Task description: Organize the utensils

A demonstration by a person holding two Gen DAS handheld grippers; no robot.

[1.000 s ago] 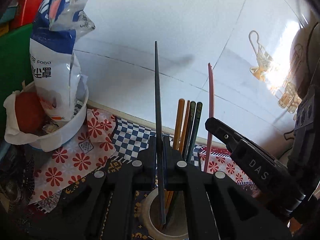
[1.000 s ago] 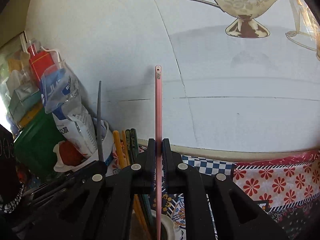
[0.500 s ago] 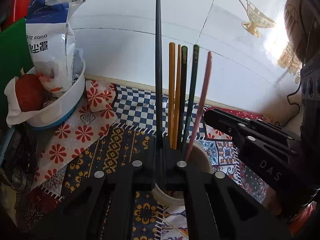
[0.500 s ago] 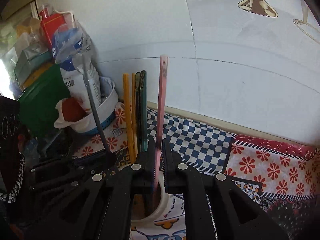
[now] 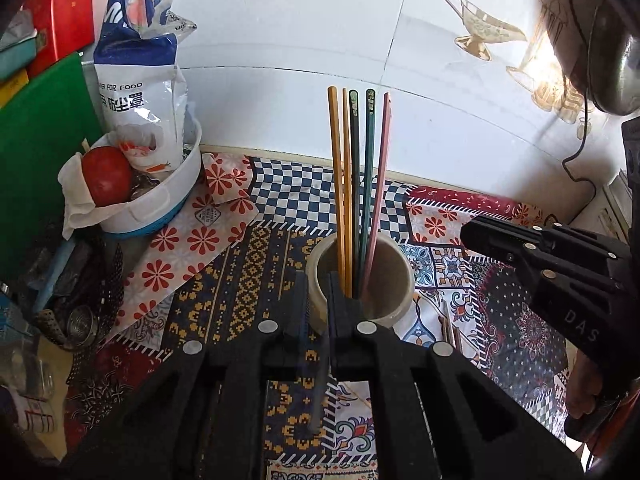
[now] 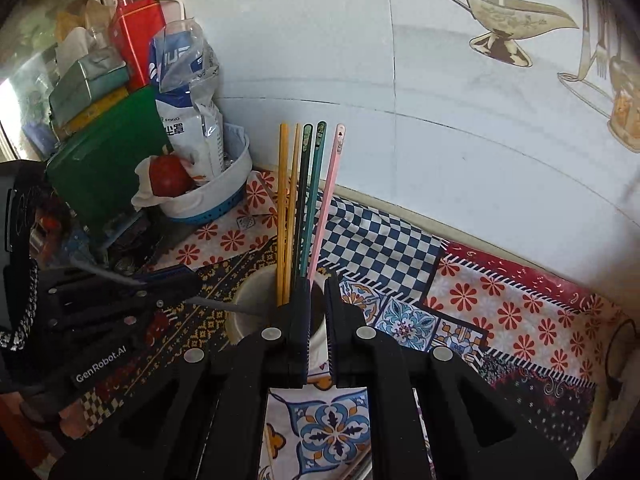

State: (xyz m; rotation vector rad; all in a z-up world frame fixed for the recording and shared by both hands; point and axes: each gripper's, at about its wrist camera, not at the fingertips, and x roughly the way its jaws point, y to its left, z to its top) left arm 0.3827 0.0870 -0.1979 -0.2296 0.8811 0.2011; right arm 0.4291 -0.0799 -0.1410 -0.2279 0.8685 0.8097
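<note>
**A:** Where are the chopsticks?

**B:** Five stand upright in a pale round cup (image 5: 404,280) on a patterned patchwork cloth (image 5: 240,280). There are two orange chopsticks (image 5: 338,180) on the cup's left side, two dark green chopsticks (image 5: 367,168) in the middle, and one pink chopstick (image 5: 380,168) leaning out to the right. A tiled wall rises just behind the cup.

**A:** And the claws?

**B:** The left claw (image 5: 318,292) sits at the cup's near rim. Its jaws are almost together, pinching a thin dark chopstick (image 6: 224,306), and they have just eased apart a little. From the right-hand camera, that stick slants across the claw with one end over the cup's left rim (it is blurred, so the exact hold is hard to read).

**A:** The right one?

**B:** The right claw (image 6: 318,296) holds nothing, and its jaws are drawn nearly together with only a slim gap. From its own camera it is in front of the cup. From the left-hand camera its tip is off to the cup's right, clear of it.

**A:** Anything else nearby?

**B:** To the cup's left, by the wall, a white bowl (image 5: 160,204) holds a red round fruit (image 5: 107,176) and a plastic bag.
</note>
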